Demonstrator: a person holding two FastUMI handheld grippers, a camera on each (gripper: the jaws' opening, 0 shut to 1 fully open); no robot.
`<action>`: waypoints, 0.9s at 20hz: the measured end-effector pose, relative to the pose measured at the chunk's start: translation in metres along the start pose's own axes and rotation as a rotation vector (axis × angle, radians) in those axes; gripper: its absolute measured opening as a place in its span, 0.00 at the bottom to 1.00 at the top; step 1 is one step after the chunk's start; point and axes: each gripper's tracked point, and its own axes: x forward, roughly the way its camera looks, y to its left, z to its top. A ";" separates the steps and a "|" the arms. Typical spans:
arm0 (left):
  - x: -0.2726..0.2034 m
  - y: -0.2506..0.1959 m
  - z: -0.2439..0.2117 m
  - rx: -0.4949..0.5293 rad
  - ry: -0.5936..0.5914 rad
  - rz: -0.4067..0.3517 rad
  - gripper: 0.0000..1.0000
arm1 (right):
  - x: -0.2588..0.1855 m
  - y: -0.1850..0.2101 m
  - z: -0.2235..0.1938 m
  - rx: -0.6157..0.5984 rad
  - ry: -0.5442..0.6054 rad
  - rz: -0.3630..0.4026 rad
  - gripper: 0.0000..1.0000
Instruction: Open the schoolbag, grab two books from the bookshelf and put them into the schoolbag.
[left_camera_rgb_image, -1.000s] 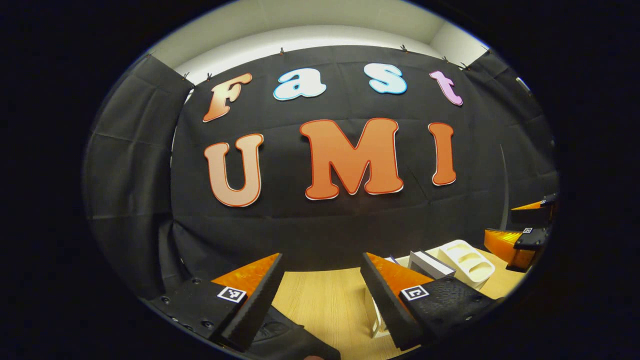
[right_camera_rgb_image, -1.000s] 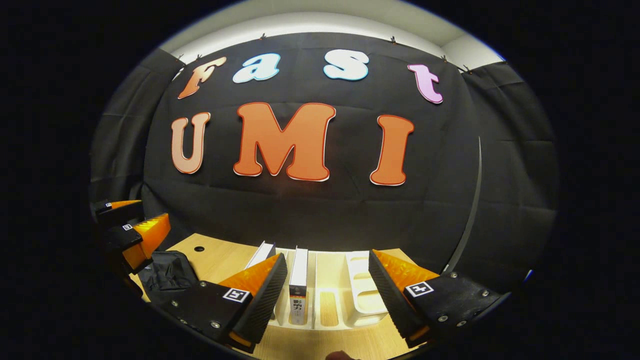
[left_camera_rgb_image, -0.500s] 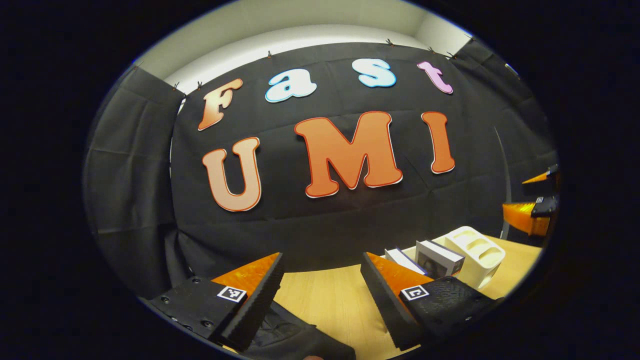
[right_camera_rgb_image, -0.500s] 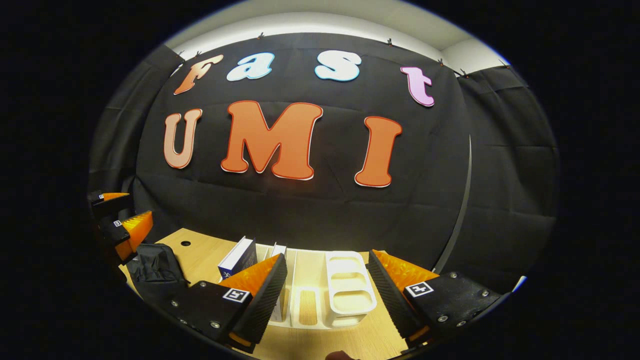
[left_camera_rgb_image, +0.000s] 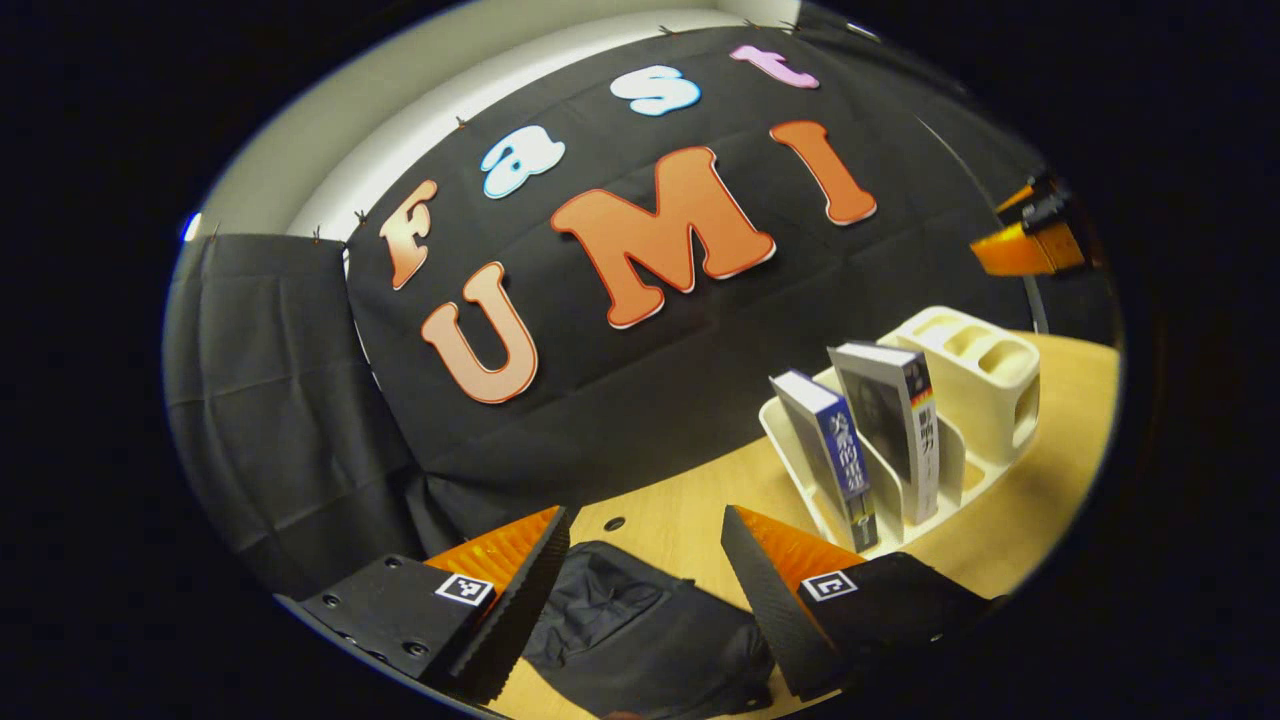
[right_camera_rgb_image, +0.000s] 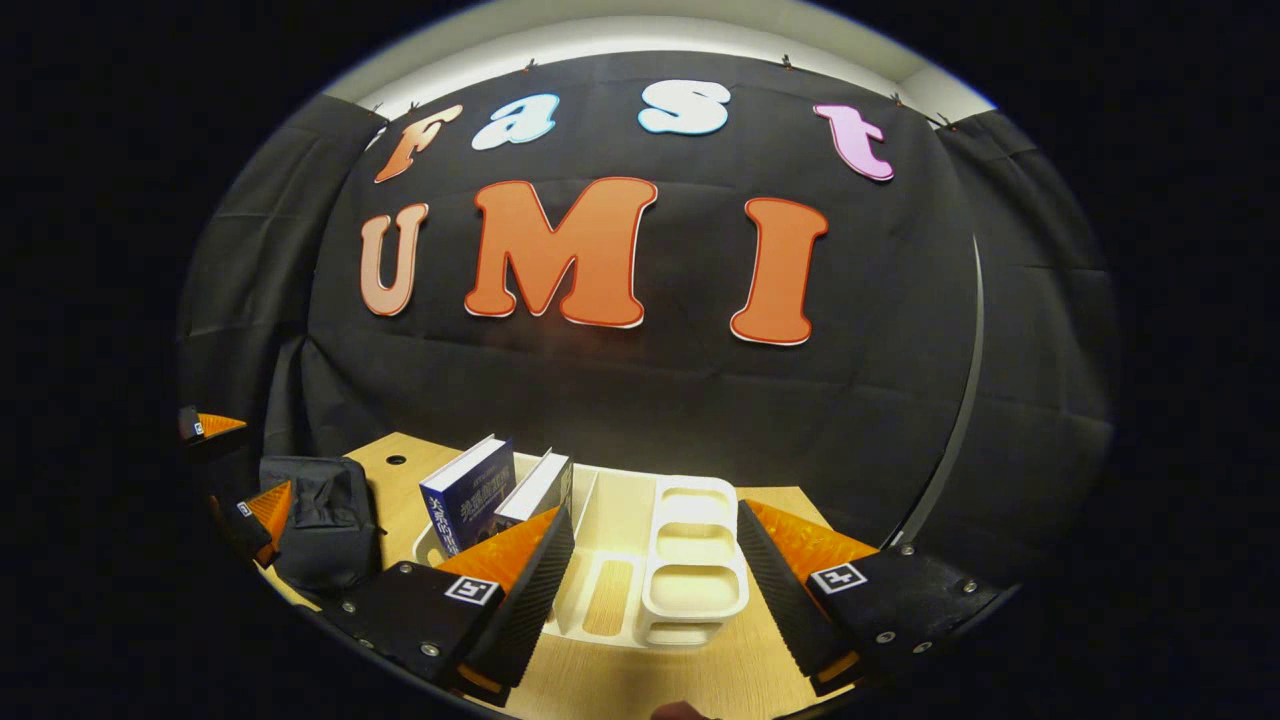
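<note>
A black schoolbag (left_camera_rgb_image: 640, 640) lies on the wooden table just beyond my open left gripper (left_camera_rgb_image: 640, 580), whose fingers hold nothing. To its right a cream bookshelf (left_camera_rgb_image: 985, 395) holds two upright books, a blue one (left_camera_rgb_image: 835, 455) and a grey one (left_camera_rgb_image: 895, 420). In the right gripper view my right gripper (right_camera_rgb_image: 650, 580) stands open over the bookshelf (right_camera_rgb_image: 690, 570), with the blue book (right_camera_rgb_image: 465, 500) and the second book (right_camera_rgb_image: 540, 485) leaning at its left end. The schoolbag (right_camera_rgb_image: 320, 520) lies farther left, beside the left gripper's orange fingers (right_camera_rgb_image: 270, 505). The right gripper's fingers (left_camera_rgb_image: 1020, 245) hang above the shelf at the far right.
The light wooden table (left_camera_rgb_image: 700, 510) has a small round hole (left_camera_rgb_image: 613, 523) near the back. Black cloth walls close the booth behind and at both sides. The shelf's right part has cup-like compartments (right_camera_rgb_image: 690, 585).
The left gripper view has tilted and dropped, bringing the schoolbag and the books into fuller sight. The right gripper has drawn back a little from the shelf. Both stay open.
</note>
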 end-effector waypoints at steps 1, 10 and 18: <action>-0.004 -0.006 -0.011 0.033 0.017 -0.001 0.96 | 0.000 -0.004 -0.002 -0.001 0.005 0.002 0.97; -0.018 -0.069 -0.129 0.394 0.213 -0.091 0.96 | -0.005 -0.043 -0.010 0.035 0.006 -0.063 0.97; -0.007 -0.069 -0.225 0.457 0.442 -0.121 0.96 | 0.001 -0.045 -0.014 0.055 0.024 -0.105 0.97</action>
